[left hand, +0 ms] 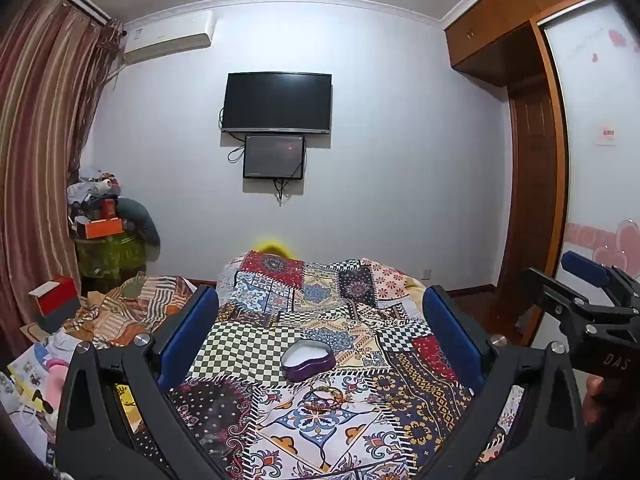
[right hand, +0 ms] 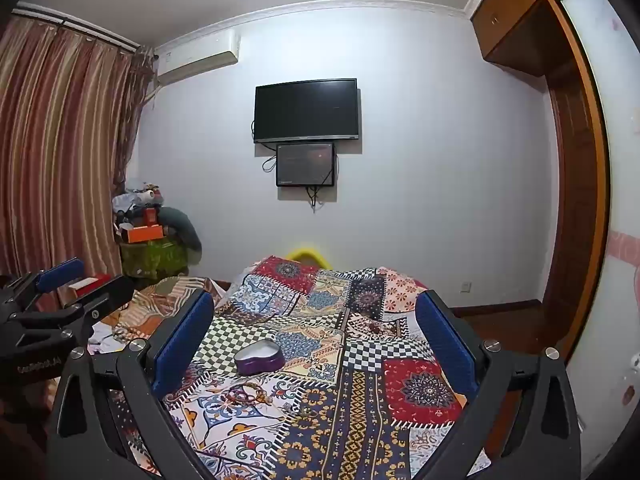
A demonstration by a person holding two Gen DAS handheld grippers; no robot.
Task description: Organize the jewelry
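Readable: "DAS" in pale letters on black body of right gripper (left hand: 612, 360), seen from left wrist view. Faint lettering on left gripper (right hand: 40, 368) body, right wrist view, illegible.

A patchwork quilt (left hand: 328, 312) covers the bed. On the far wall hangs a dark TV (left hand: 277, 103), with a smaller screen (left hand: 274, 157) just below it. An air conditioner (left hand: 170, 38) sits high beside striped curtains (left hand: 36, 140). A wooden wardrobe (left hand: 528, 160) stands right. Boxes and clothes (left hand: 100, 216) pile in the left corner.
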